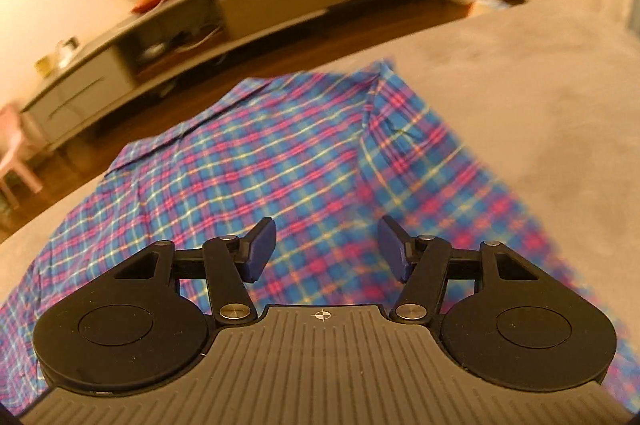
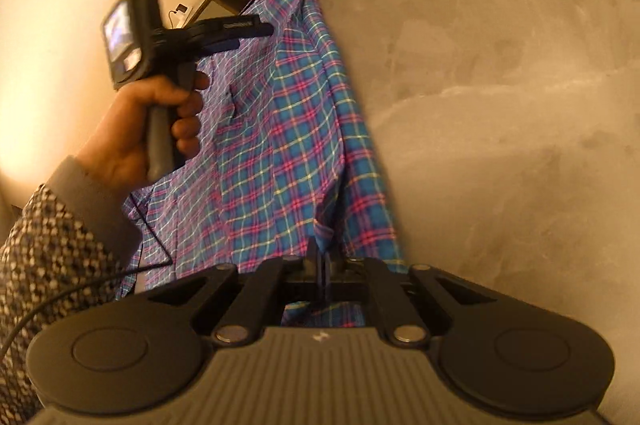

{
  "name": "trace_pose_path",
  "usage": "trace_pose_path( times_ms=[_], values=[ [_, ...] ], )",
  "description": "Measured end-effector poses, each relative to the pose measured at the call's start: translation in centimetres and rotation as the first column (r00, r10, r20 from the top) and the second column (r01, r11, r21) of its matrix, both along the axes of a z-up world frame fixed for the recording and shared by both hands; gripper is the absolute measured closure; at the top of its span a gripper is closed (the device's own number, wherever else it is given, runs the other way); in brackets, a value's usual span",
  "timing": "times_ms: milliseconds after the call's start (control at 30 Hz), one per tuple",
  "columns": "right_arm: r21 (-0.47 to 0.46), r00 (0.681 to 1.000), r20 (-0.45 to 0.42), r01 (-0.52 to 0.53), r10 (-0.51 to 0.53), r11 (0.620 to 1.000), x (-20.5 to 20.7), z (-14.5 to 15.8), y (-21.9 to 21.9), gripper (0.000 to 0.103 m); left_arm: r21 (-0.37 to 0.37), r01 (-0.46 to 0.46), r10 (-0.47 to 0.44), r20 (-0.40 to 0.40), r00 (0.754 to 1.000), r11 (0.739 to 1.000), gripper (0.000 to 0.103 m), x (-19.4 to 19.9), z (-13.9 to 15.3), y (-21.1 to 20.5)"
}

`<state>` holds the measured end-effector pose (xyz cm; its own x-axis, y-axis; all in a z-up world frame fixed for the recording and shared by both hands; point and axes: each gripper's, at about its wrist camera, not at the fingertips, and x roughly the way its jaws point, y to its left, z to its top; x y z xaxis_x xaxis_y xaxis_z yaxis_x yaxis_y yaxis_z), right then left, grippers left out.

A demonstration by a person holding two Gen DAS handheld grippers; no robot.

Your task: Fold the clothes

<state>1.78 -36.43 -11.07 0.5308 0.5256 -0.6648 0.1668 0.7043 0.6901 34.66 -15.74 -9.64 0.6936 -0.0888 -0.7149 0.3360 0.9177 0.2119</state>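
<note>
Right claw [image 2: 323, 271] pinching plaid shirt [image 2: 296, 129] hem, left claw [image 1: 326, 249] spread above shirt

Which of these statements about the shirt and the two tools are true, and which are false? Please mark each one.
1. The left tool is open above the plaid shirt. True.
2. The right tool is open and holds nothing. False: its fingers are shut together on the shirt's cloth.
3. The shirt lies on a grey surface. True.
4. The shirt is plain white. False: it is blue with pink and yellow checks.
5. A hand holds the left tool by its handle, seen in the right wrist view. True.
</note>
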Motion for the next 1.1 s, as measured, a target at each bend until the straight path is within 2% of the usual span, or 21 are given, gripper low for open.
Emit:
trace_pose_path(
  times_ms=[100, 167, 300, 367, 500, 567, 667, 767, 867, 900, 967, 1033, 1067, 1100],
  values=[
    [-0.007, 1.0, -0.007, -0.01, 0.01, 1.0, 0.0, 0.1, -0.2, 0.101, 0.014, -0.047, 0.047, 0.015, 0.999, 0.999, 0.054, 1.3, -0.1, 0.5],
    [-0.006, 1.0, -0.015, -0.015, 0.015, 1.0, -0.5, -0.1, -0.3, 0.101, 0.023, -0.074, 0.074, 0.017, 0.997, 0.997, 0.064, 1.9, 0.3, 0.8],
    [-0.02, 1.0, -0.012, -0.024, 0.024, 1.0, -0.2, -0.5, -0.1, 0.101, -0.057, -0.093, 0.101, 0.176, 0.979, 0.994, 0.065, 0.0, 3.6, 0.8],
    [-0.033, 1.0, -0.01, -0.027, 0.027, 0.999, -0.1, -0.5, 0.0, 0.1, -0.092, -0.044, 0.063, 0.212, 0.975, 0.995, 0.065, -0.7, 4.6, -0.1],
    [-0.071, 0.999, 0.005, -0.034, 0.035, 0.997, 0.0, -0.4, 0.3, 0.1, 0.06, 0.065, -0.076, 0.186, 0.98, 0.996, 0.065, 0.5, 2.6, -4.0],
    [-0.087, 0.999, 0.014, -0.041, 0.043, 0.995, 0.0, -0.3, 0.4, 0.101, 0.147, 0.057, -0.081, 0.163, 0.983, 0.987, 0.07, 2.1, 0.6, -5.2],
    [-0.108, 0.998, 0.034, -0.046, 0.05, 0.993, -0.3, -0.2, 0.7, 0.101, 0.183, 0.027, -0.053, 0.138, 0.989, 0.983, 0.072, 4.7, -1.3, -5.2],
    [-0.116, 0.998, 0.057, -0.028, 0.035, 0.993, -0.5, 0.4, 0.5, 0.101, 0.158, 0.018, -0.036, 0.113, 0.993, 0.987, 0.073, 6.3, -1.5, -4.8],
    [-0.131, 0.996, 0.086, -0.006, 0.018, 0.991, -0.9, 1.1, 0.2, 0.102, 0.177, 0.03, -0.05, 0.11, 0.993, 0.984, 0.073, 7.2, -1.6, -5.2],
    [-0.135, 0.995, 0.096, 0.001, 0.012, 0.991, -1.0, 1.4, 0.1, 0.102, 0.214, 0.024, -0.048, 0.11, 0.993, 0.976, 0.073, 7.6, -1.7, -5.5],
    [-0.144, 0.993, 0.115, 0.016, 0.001, 0.989, -1.2, 1.9, 0.0, 0.101, 0.251, -0.003, -0.039, 0.162, 0.986, 0.968, 0.074, 6.8, -1.0, -5.6],
    [-0.153, 0.991, 0.134, 0.031, -0.01, 0.988, -1.4, 2.4, -0.2, 0.094, 0.285, -0.033, -0.031, 0.216, 0.976, 0.958, 0.074, 6.0, -0.3, -5.7],
    [-0.157, 0.99, 0.144, 0.038, -0.015, 0.987, -1.5, 2.6, -0.3, 0.087, 0.301, -0.048, -0.028, 0.243, 0.97, 0.952, 0.074, 5.6, 0.1, -5.8],
    [-0.161, 0.988, 0.153, 0.046, -0.021, 0.986, -1.6, 2.9, -0.4, 0.075, 0.282, -0.03, -0.036, 0.228, 0.973, 0.959, 0.074, 3.8, 0.3, -5.3]
  ],
)
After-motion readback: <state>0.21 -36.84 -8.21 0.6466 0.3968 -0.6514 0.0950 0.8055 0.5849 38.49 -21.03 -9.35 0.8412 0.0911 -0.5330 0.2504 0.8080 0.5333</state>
